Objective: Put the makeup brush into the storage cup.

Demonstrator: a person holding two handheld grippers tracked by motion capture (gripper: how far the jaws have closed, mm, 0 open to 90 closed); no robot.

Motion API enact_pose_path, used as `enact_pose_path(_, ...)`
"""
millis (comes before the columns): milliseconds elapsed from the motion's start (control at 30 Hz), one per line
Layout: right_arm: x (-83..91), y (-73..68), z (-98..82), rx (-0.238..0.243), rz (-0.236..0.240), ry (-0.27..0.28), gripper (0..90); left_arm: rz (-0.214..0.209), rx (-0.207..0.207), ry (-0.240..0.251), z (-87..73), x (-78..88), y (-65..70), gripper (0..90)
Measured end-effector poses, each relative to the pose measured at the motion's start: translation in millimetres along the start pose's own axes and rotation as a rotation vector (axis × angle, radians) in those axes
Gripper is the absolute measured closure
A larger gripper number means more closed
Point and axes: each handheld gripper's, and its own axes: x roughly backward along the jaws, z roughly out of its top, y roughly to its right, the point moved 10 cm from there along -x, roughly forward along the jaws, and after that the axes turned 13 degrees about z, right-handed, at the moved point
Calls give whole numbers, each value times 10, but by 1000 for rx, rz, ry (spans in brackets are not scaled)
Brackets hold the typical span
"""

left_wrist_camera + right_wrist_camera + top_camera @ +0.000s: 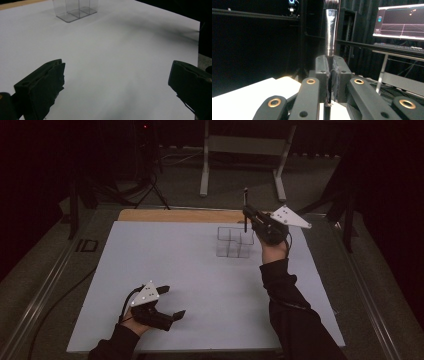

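Observation:
A brush [245,200] stands upright in my right gripper [247,215], which is shut on its handle just above the far right corner of a clear compartment box [233,242]. In the right gripper view the brush's metal ferrule [330,32] rises from between the closed pads of my right gripper [333,63], with dark bristles at the top edge. My left gripper [172,301] rests low over the white sheet near the front left, jaws wide apart and nothing between them. The left gripper view shows my left gripper [117,67] open, with the clear box [75,10] far ahead.
A white sheet [190,275] covers the table, with a wooden strip [175,215] at its far edge. A metal frame [245,150] stands on the floor beyond. A lit monitor [402,21] sits on a desk to the right. A cable [55,305] trails on the left.

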Motion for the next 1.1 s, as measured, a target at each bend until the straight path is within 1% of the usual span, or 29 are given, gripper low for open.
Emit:
enact_pose_path(67,-43,38,-16,-13,-5,3,841,-3,2,5,7,6,5,17)
enact_pose_path(200,-84,90,-34,-15,-15,9,841,-1,2,8,13,14,3,16)
enact_pose_path(267,-99,103,-34,-24,-3,29,841,-4,8,10,14,14,4,17)
enact_pose_path(333,-113,138,-45,-15,-20,28,841,-7,7,10,13,13,6,17)
enact_pose_path(367,-119,151,-51,-16,-20,32,841,-8,7,7,11,13,7,17)
enact_pose_path(533,-159,237,-126,-36,-42,32,841,-7,7,12,17,17,3,17)
enact_pose_path(633,-167,278,-167,-44,-57,45,841,-3,5,14,16,17,-3,17)
enact_pose_path(700,-180,304,-215,-50,-70,42,841,-3,4,15,17,20,-6,17)
enact_pose_path(733,-191,319,-242,-59,-69,44,841,-5,6,16,18,21,-3,17)
enact_pose_path(833,-235,342,-335,-82,-73,31,841,-7,5,16,21,20,-2,17)
enact_pose_path(933,-291,348,-432,-83,-78,-1,841,-12,7,15,16,16,3,16)
enact_pose_path(1100,-342,366,-558,-111,-97,-29,842,-5,-2,9,0,12,-3,17)
